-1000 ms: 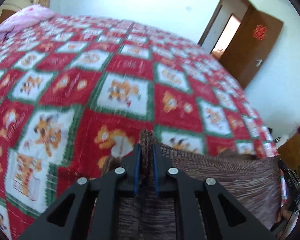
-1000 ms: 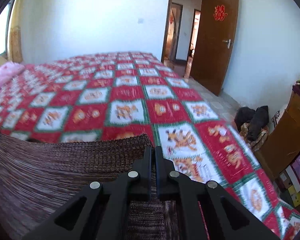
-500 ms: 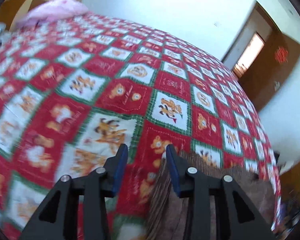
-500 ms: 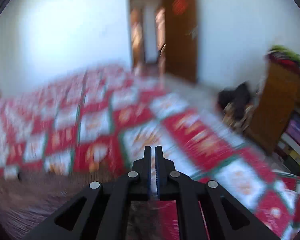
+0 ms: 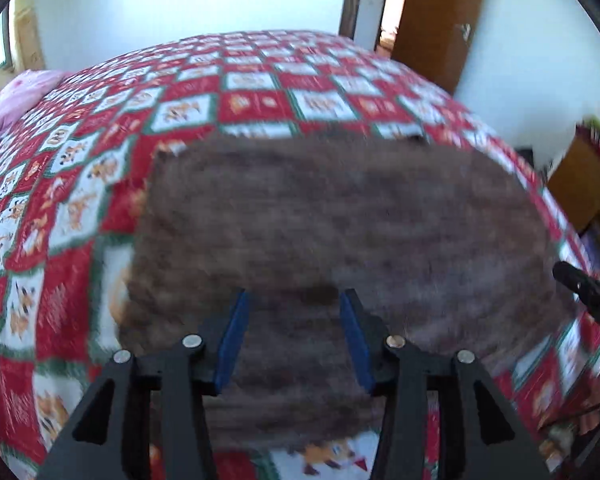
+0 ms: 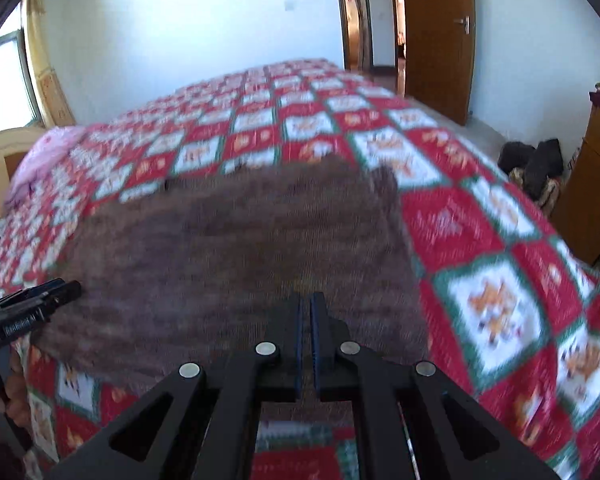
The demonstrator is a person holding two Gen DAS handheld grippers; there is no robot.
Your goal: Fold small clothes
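A brown knitted garment (image 5: 332, 224) lies flat on the red, white and green patterned bedspread (image 5: 100, 168); it also shows in the right wrist view (image 6: 236, 256). My left gripper (image 5: 296, 300) is open and empty, raised over the garment's near edge. My right gripper (image 6: 309, 300) is above the garment's near right part with its jaws almost closed and nothing between them. Each gripper's tip shows at the edge of the other's view, the left one (image 6: 36, 304) and the right one (image 5: 584, 288). Both views are motion-blurred.
A pink pillow (image 6: 44, 156) lies at the bed's far left. A brown door (image 6: 436, 36) stands open at the back right. A wooden cabinet (image 6: 592, 184) and dark bags (image 6: 532, 164) sit on the floor to the right of the bed.
Both grippers let go of the garment's edge and pulled back and up. The left jaws opened wide. The garment now lies spread flat on the bed.
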